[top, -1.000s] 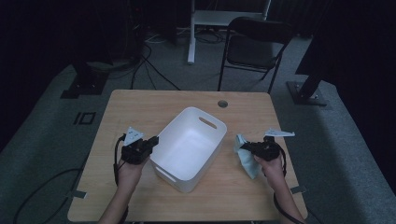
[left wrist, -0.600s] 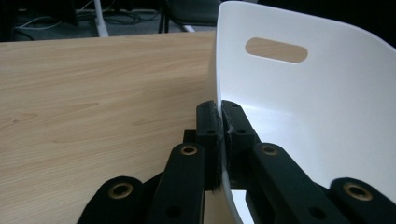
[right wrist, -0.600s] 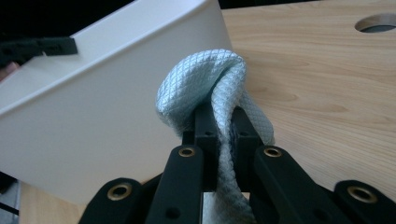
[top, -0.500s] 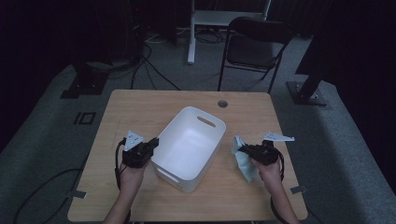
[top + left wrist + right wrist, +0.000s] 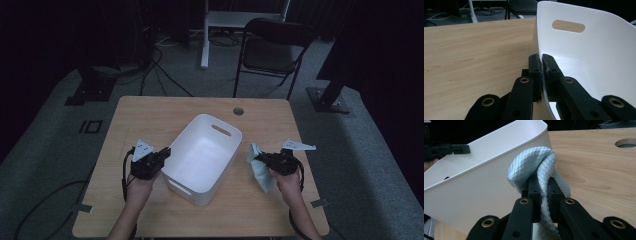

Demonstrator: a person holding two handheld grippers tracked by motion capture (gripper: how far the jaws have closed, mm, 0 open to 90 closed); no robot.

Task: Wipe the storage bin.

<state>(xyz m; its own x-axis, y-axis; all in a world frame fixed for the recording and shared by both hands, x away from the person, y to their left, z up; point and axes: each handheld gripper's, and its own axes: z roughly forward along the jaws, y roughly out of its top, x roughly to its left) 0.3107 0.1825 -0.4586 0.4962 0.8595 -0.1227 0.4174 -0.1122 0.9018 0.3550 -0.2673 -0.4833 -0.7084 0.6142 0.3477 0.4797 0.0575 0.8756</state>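
Left tongs point(image 5: 541, 62) are clamping the white bin's point(image 5: 200, 155) side wall. Right tongs point(image 5: 543, 186) are pinching a pale blue cloth point(image 5: 536, 162), apparently trailing onto the surface point(image 5: 150, 115), beside the bin.

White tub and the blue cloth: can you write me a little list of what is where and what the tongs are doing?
tub: white tub, nothing inside, in the middle of the wooden table
cloth: pale blue cloth, outside the tub, on the right side
left tongs: left tongs shut on the tub's rim
right tongs: right tongs shut on the cloth, just beside the tub's wall
cloth in tub yet: no
behind the table: black folding chair
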